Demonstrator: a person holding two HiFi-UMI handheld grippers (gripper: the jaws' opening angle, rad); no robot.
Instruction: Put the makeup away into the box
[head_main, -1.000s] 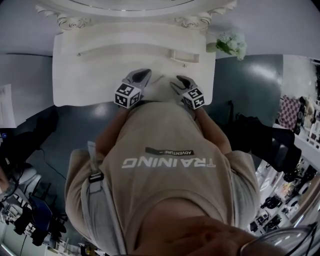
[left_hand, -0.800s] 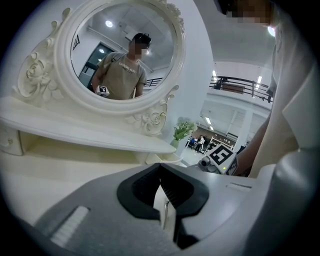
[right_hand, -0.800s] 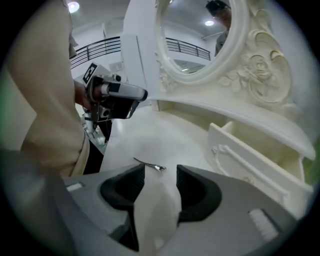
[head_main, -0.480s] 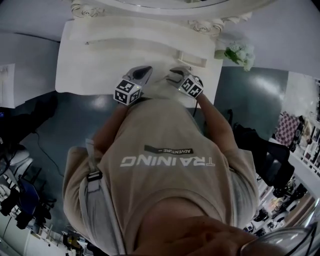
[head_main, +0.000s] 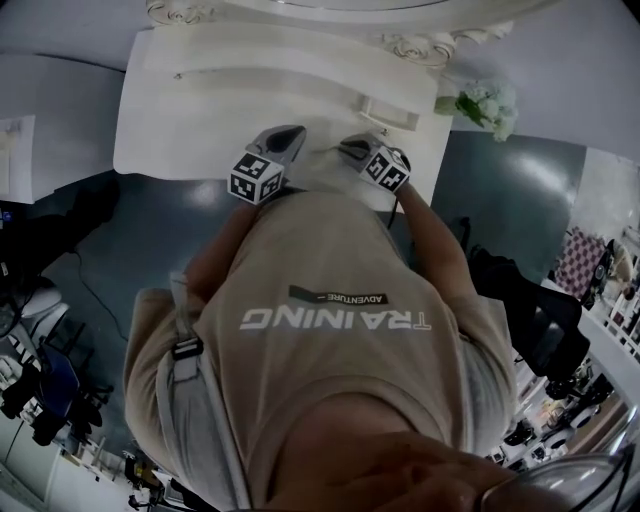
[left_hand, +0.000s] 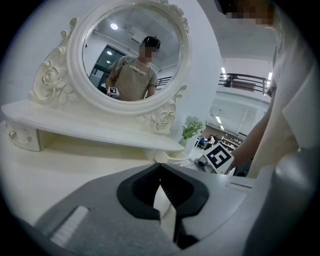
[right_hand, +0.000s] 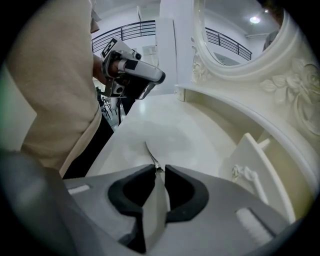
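While both forearms are stretched forward from the body over the white vanity table (head_main: 160, 120), the right gripper (right_hand: 158, 169) is angled steeply down at the tabletop. The left gripper (left_hand: 160, 167) is held closer to level beside it, near but apart. The right jaws have just been closing and are now drawn nearly together, and the near end of a thin metal tool (right_hand: 150, 152) is pinched between their tips. The tool is seen as a slender, slightly curved silvery sliver, and its far part is laid on the bare tabletop, pointing away from the gripper. In the right gripper view it is placed between the person's body and a small white drawer (right_hand: 255, 165). The left jaws are brought together at the tips, with nothing between them.
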